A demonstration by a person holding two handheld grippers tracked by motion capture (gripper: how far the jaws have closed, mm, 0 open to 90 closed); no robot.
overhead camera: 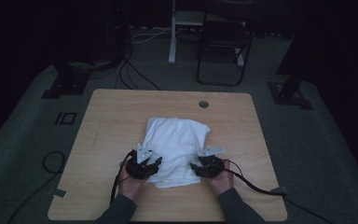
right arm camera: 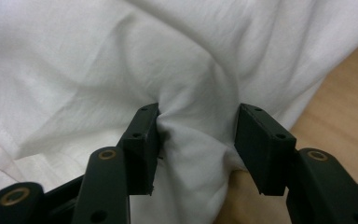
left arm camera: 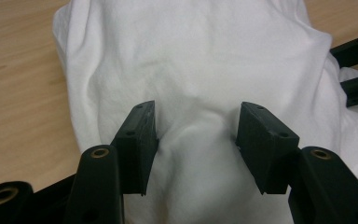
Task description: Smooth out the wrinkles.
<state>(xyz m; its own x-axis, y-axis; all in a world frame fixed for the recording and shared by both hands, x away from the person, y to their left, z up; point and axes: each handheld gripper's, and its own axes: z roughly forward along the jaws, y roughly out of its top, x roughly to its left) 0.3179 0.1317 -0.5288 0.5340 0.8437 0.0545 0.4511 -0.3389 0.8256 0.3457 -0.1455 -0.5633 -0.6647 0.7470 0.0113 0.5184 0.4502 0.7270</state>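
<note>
A crumpled white cloth (overhead camera: 177, 137) lies on the middle of the wooden table (overhead camera: 112, 121). My left gripper (overhead camera: 154, 162) rests at the cloth's near left edge. In the left gripper view its jaws (left arm camera: 198, 135) stand apart over the cloth (left arm camera: 191, 56), and a soft ridge of fabric rises between them without being pinched. My right gripper (overhead camera: 195, 166) sits at the near right edge. Its jaws (right arm camera: 198, 140) are also apart, with a bunched fold of cloth (right arm camera: 191, 135) between them that lies against one pad. The right gripper's black jaws (left arm camera: 356, 70) also show at the right edge of the left gripper view.
A round cable hole (overhead camera: 203, 104) sits in the table's far side. Cables trail off both grippers, one across the right front of the table (overhead camera: 256, 186). A dark chair (overhead camera: 223, 44) and stand bases stand on the floor beyond. Bare wood surrounds the cloth.
</note>
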